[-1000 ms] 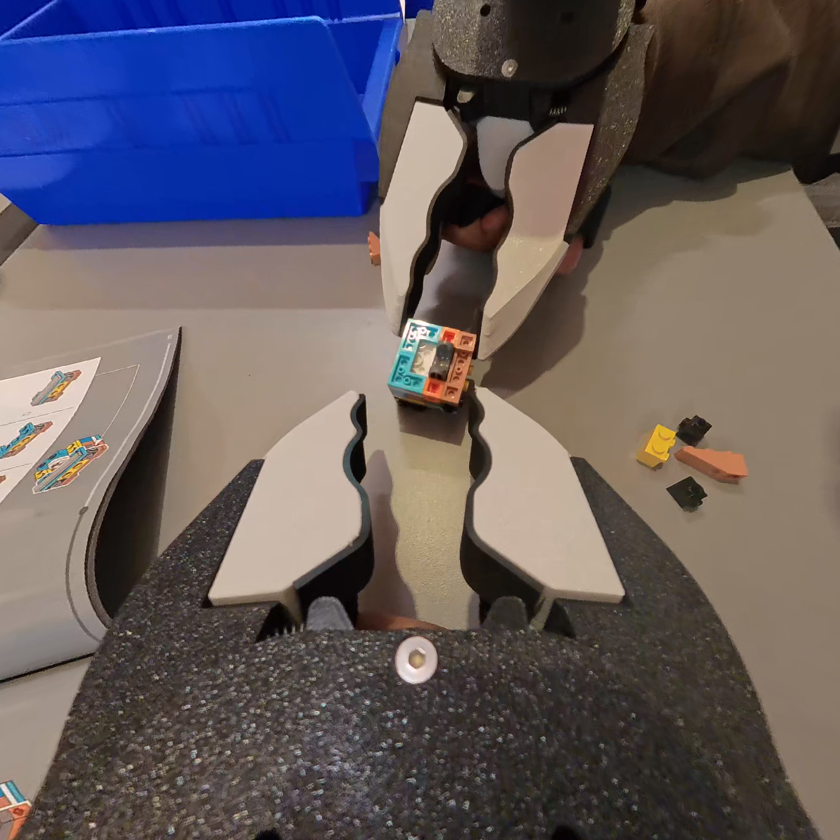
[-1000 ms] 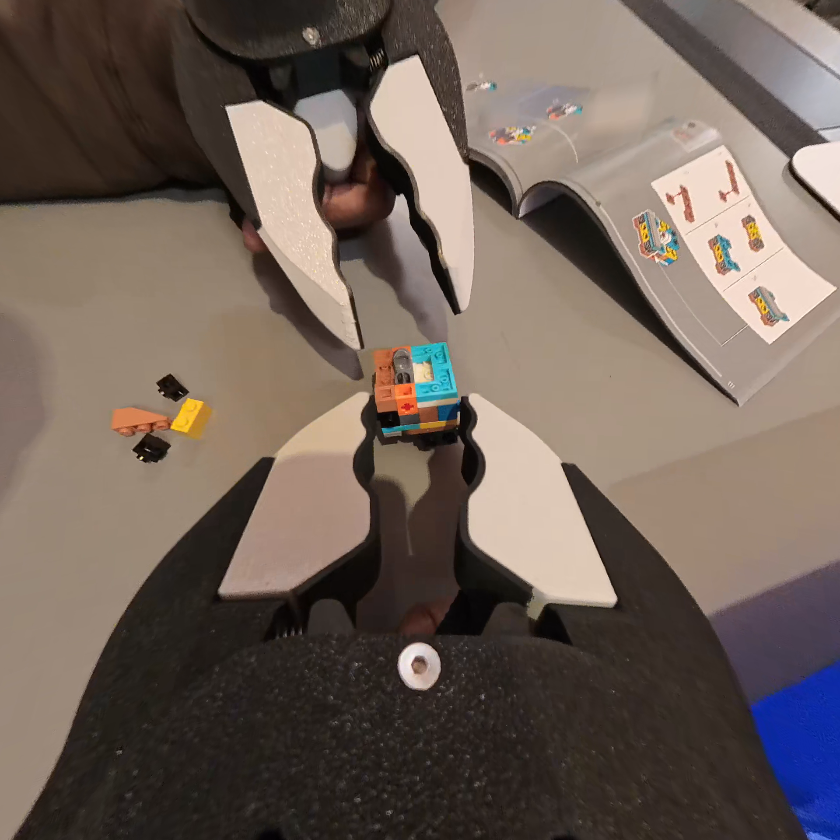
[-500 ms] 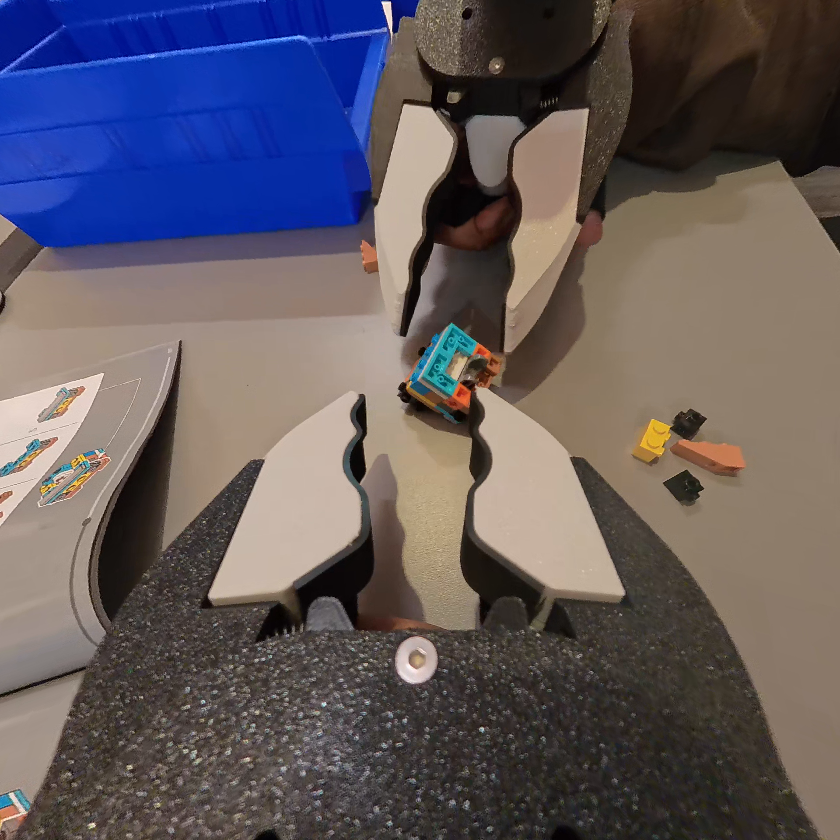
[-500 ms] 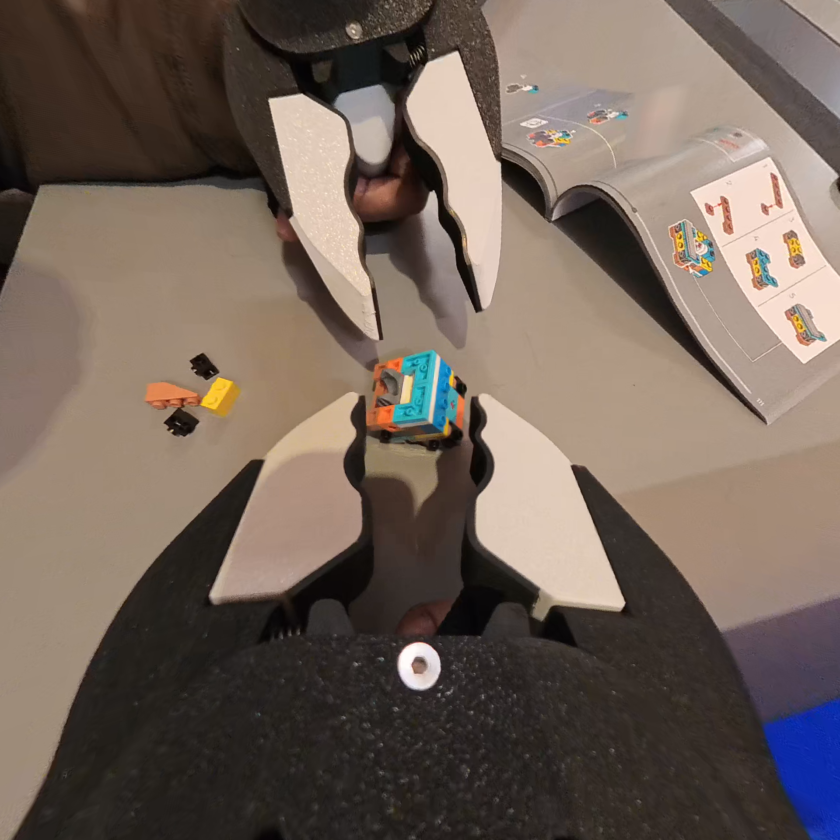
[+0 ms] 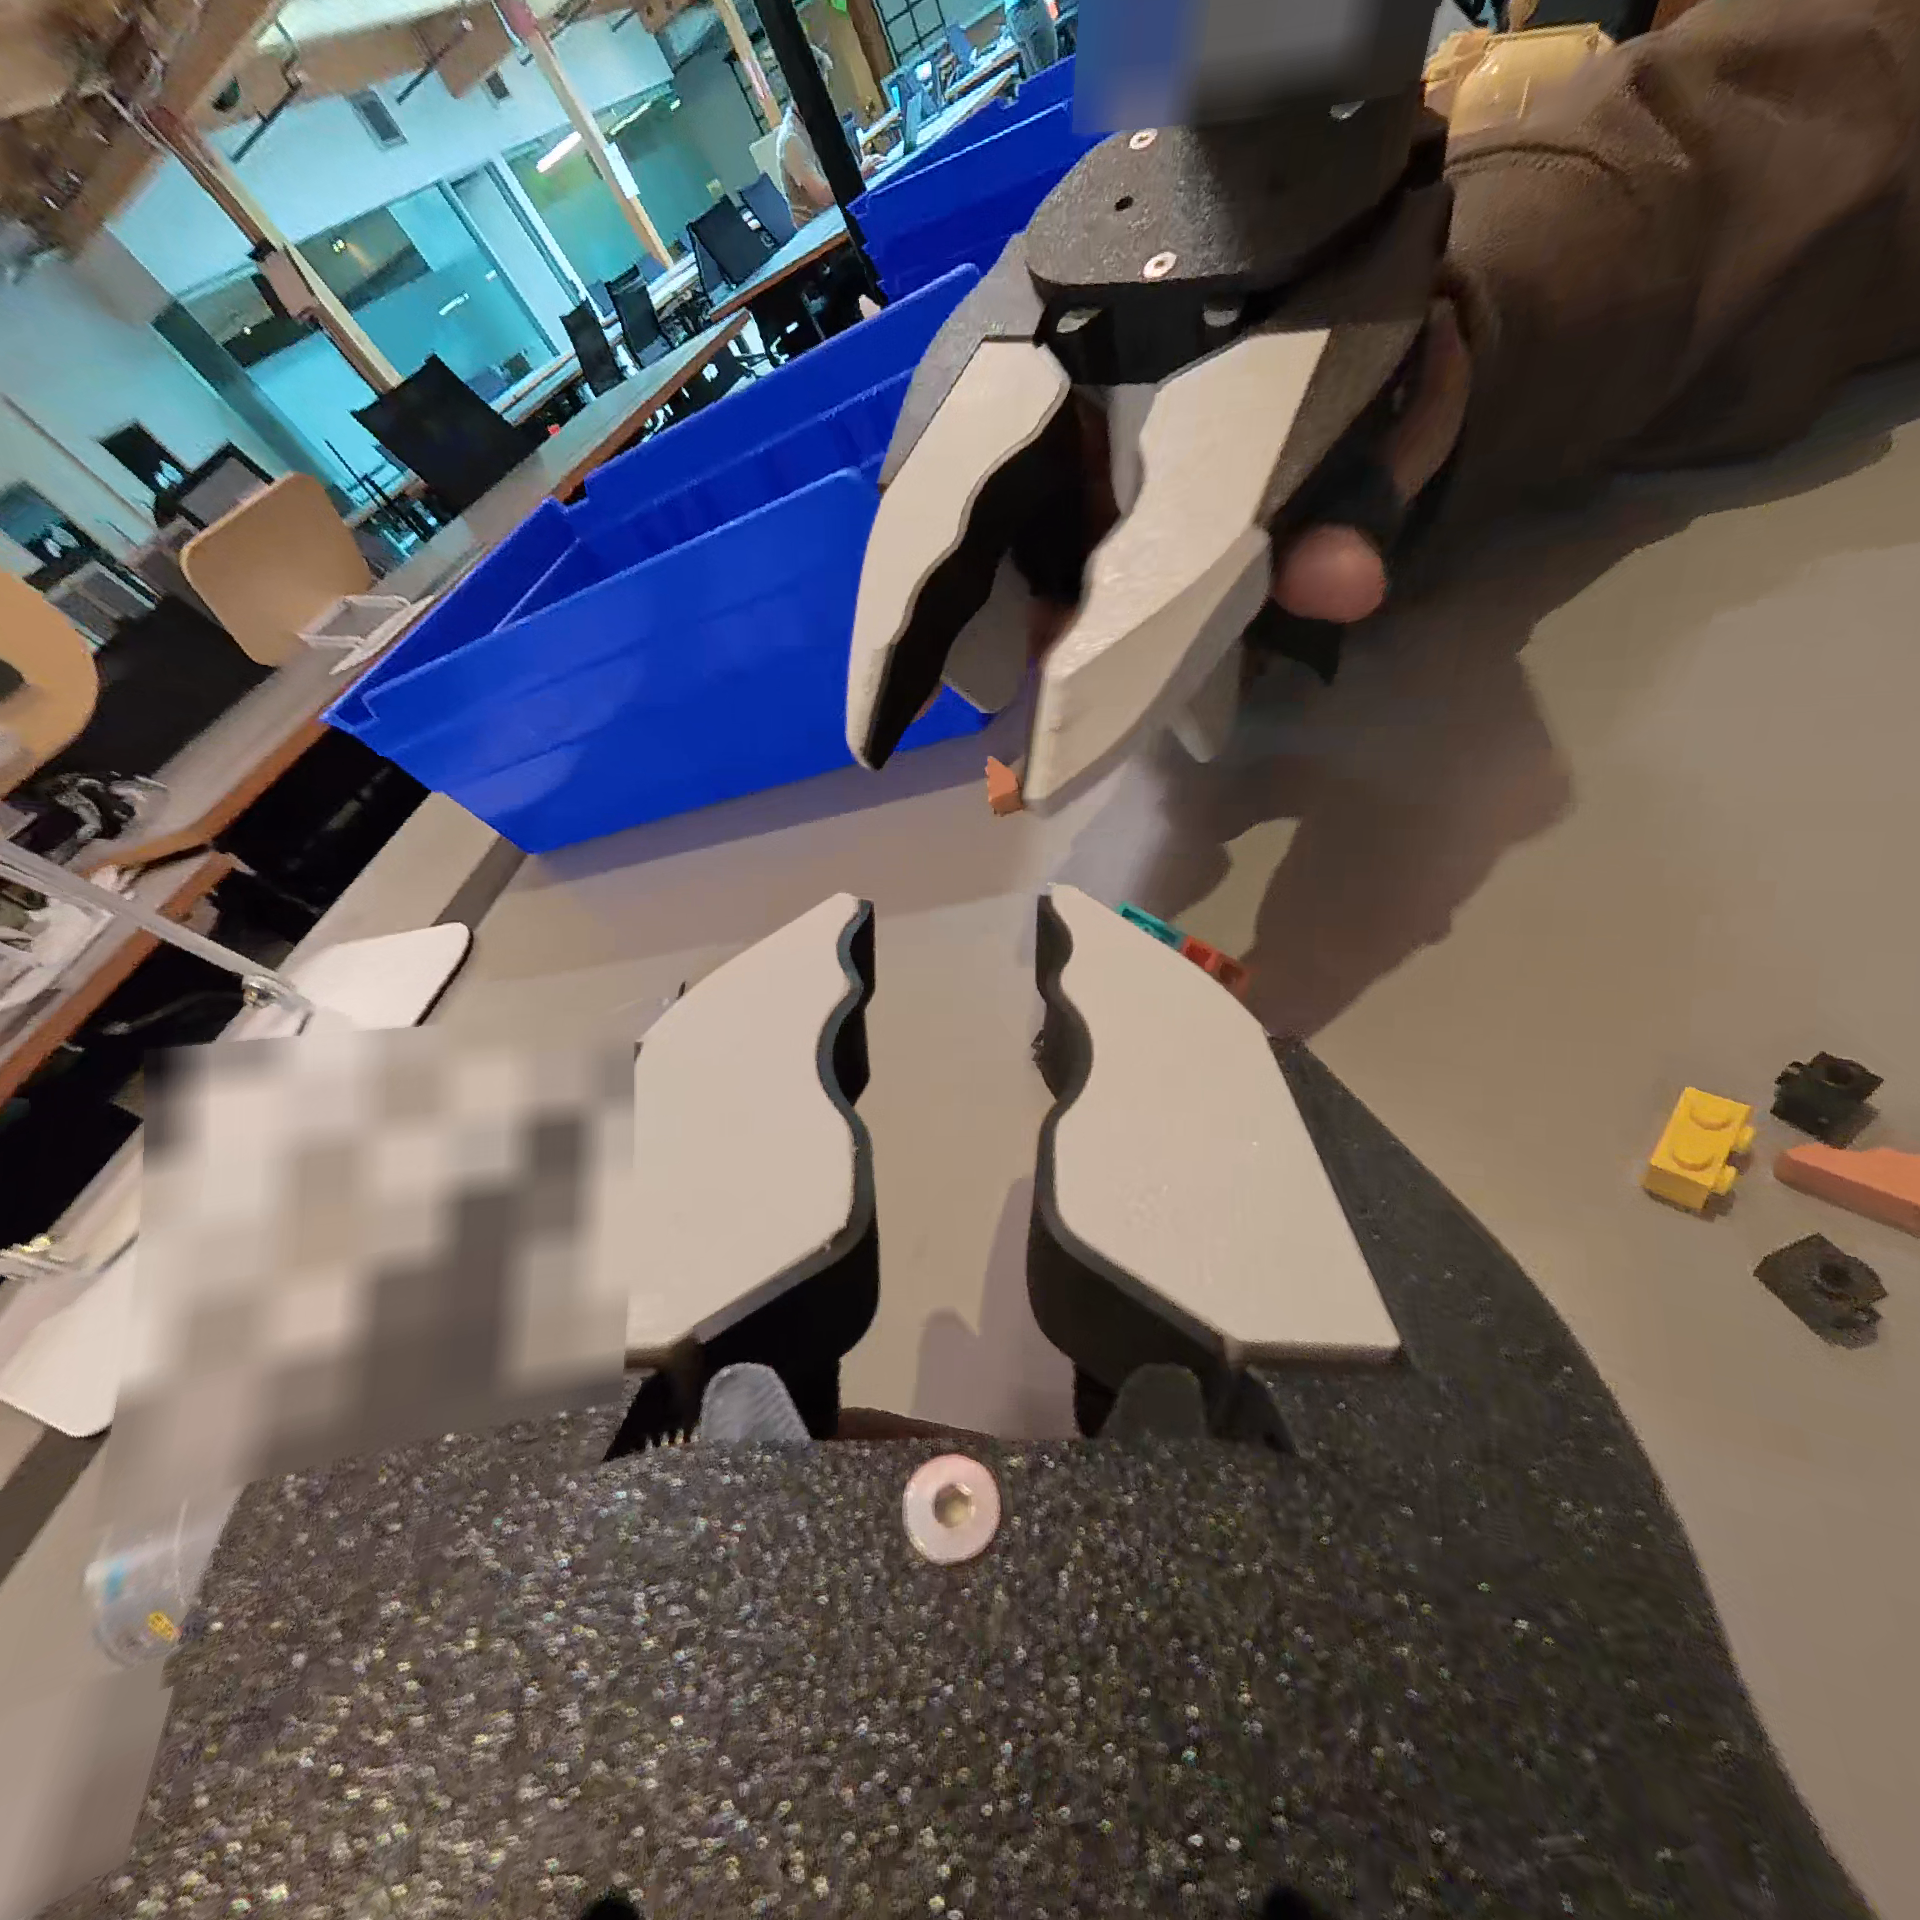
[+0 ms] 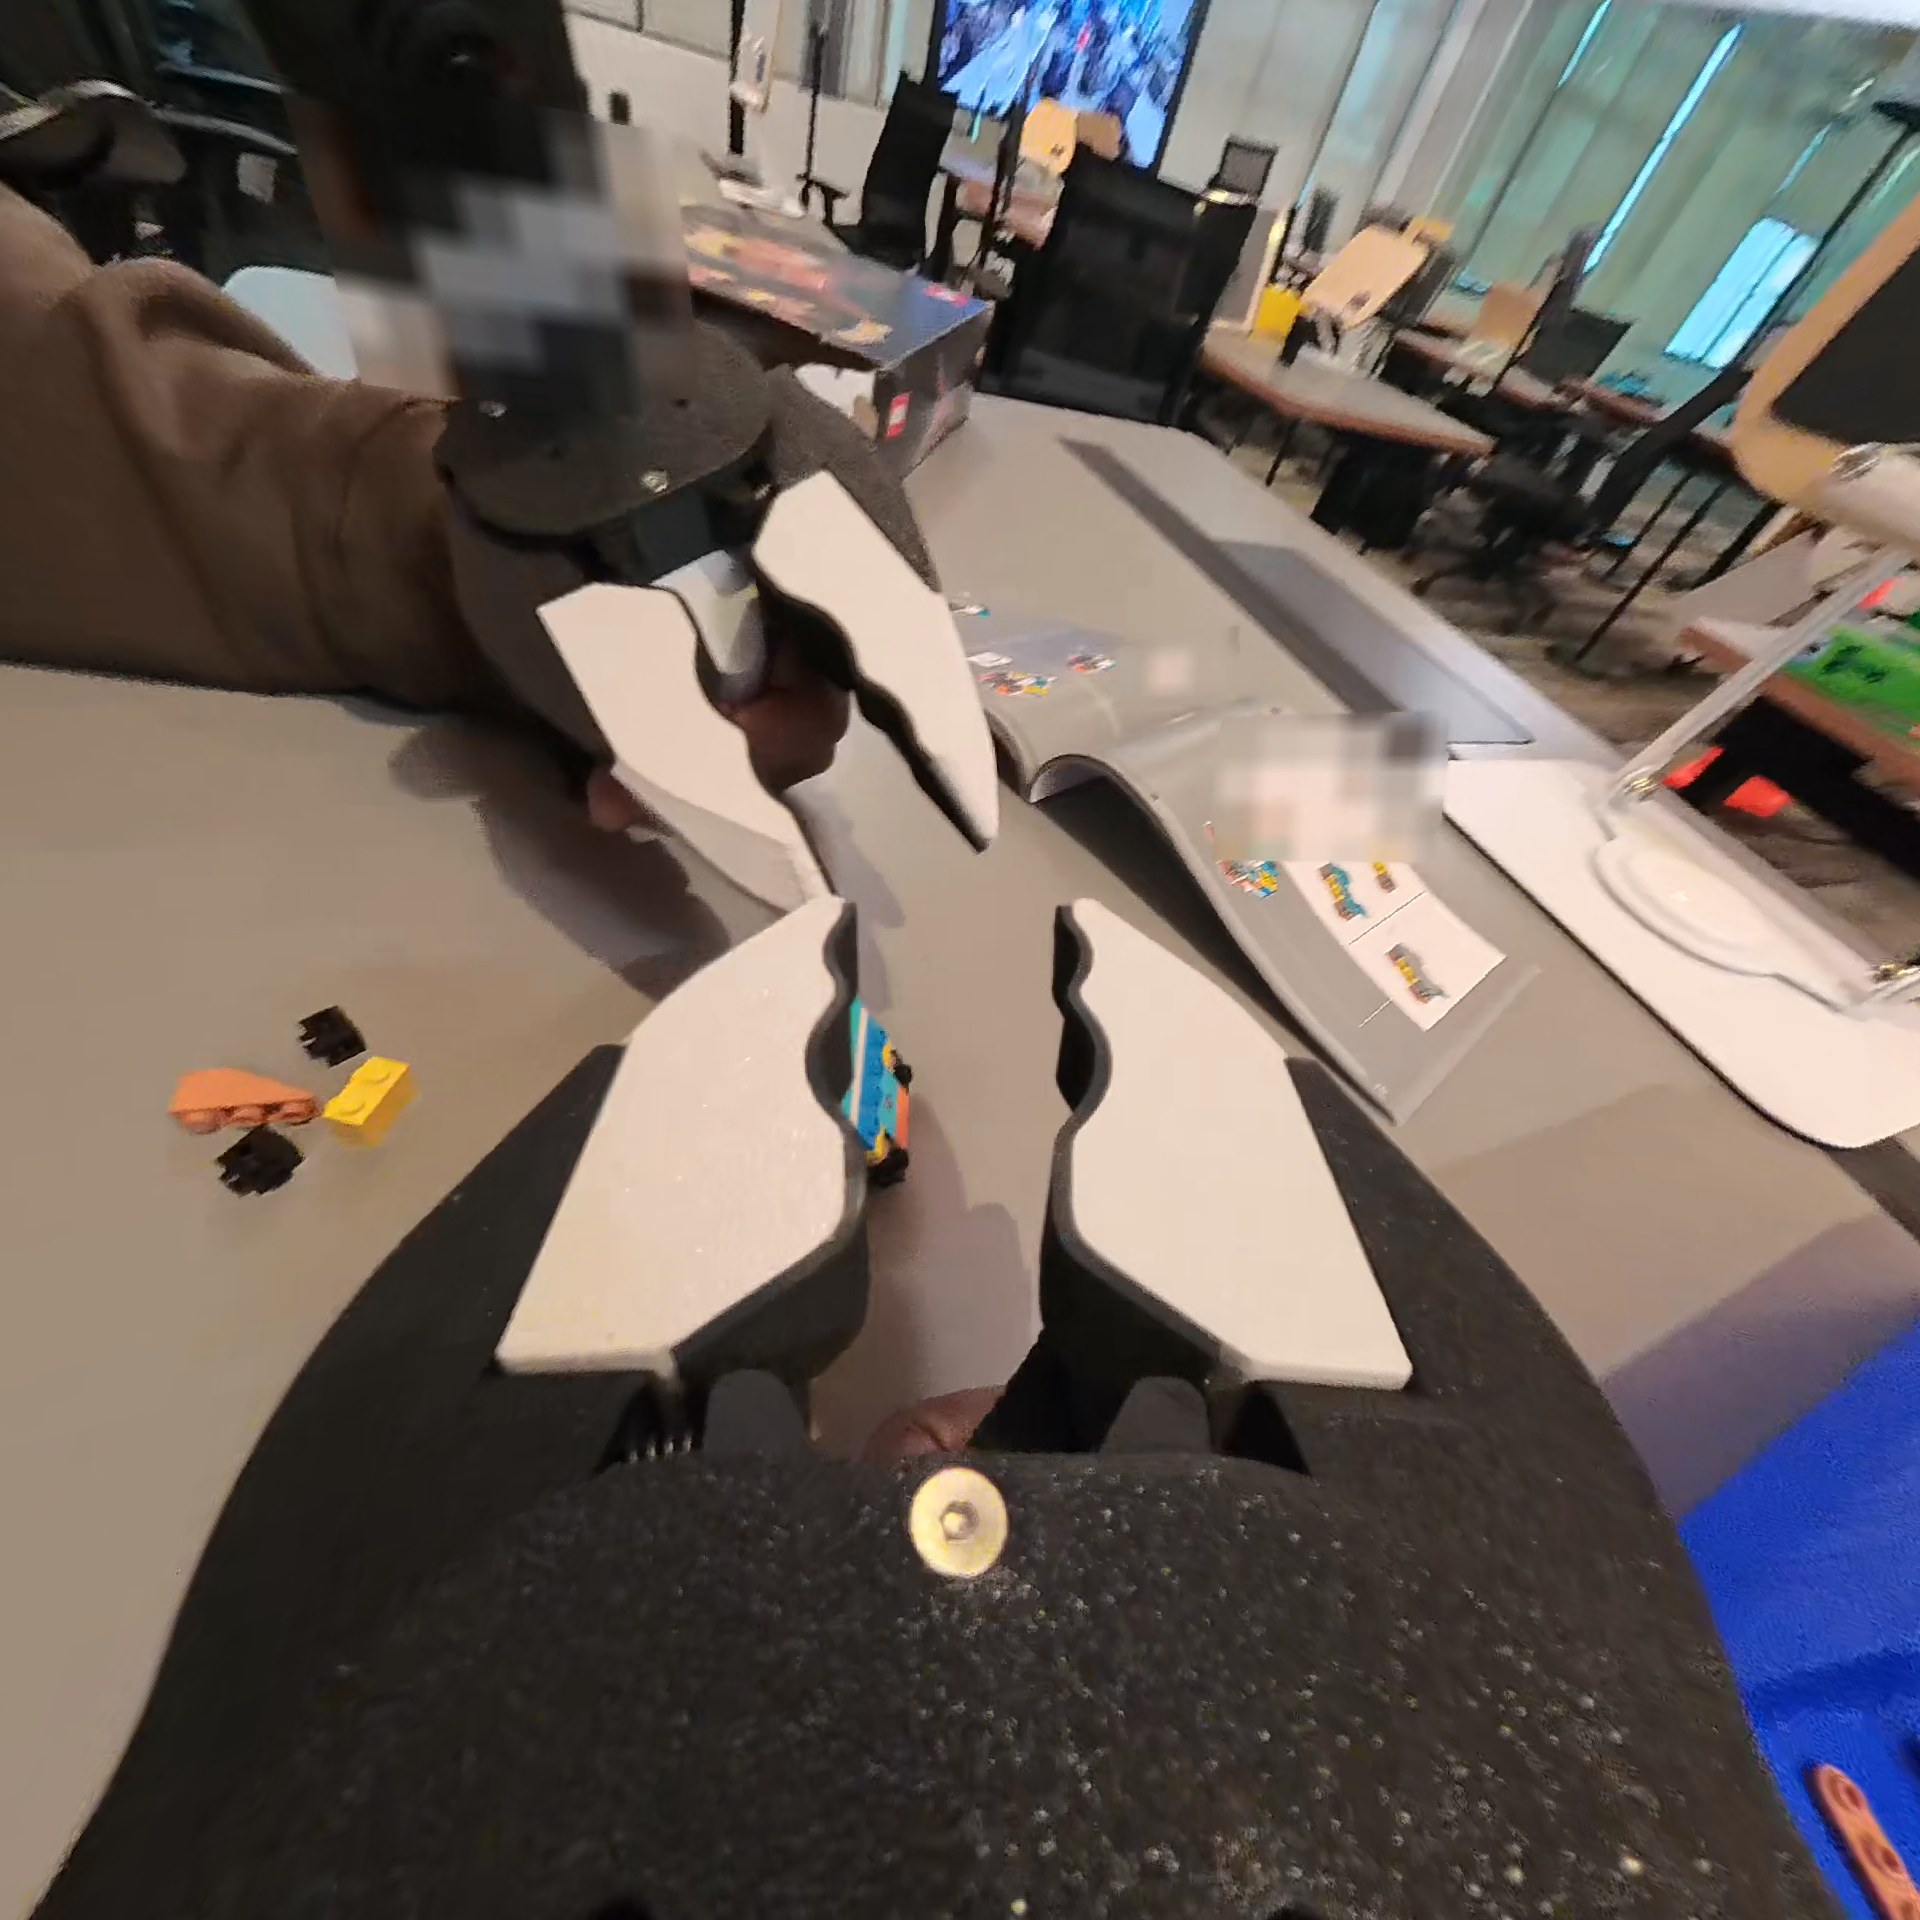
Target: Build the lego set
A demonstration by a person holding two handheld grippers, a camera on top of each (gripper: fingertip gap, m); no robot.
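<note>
The small teal, orange and brown lego build (image 6: pixel 878 1091) stands on the grey table, partly hidden behind my right gripper's left finger. In the left wrist view only its corner (image 5: pixel 1184 940) shows past the right finger. My left gripper (image 5: pixel 956 935) is open and empty, raised over the table. My right gripper (image 6: pixel 956 935) is open and empty, and the build sits beside it, not between the fingers. Each gripper faces the other: the right one (image 5: pixel 951 769) and the left one (image 6: pixel 899 862) both show open.
Loose pieces lie together: a yellow brick (image 5: pixel 1699 1148), a brown wedge (image 5: pixel 1860 1184) and two black bits (image 5: pixel 1820 1283). The open instruction booklet (image 6: pixel 1299 904), a white base plate (image 6: pixel 1714 966) and blue bins (image 5: pixel 675 665) surround the work area. A small brown piece (image 5: pixel 1000 784) lies by the bins. Between my left fingertips and the yellow brick (image 5: pixel 1699 1148) there is roughly 11 centimeters. My right wrist view (image 6: pixel 368 1078) looks at it from another angle.
Both grippers have tilted up and shifted, so the room now shows. The build, earlier turned between the fingertips, now sits off to the side of both grippers.
</note>
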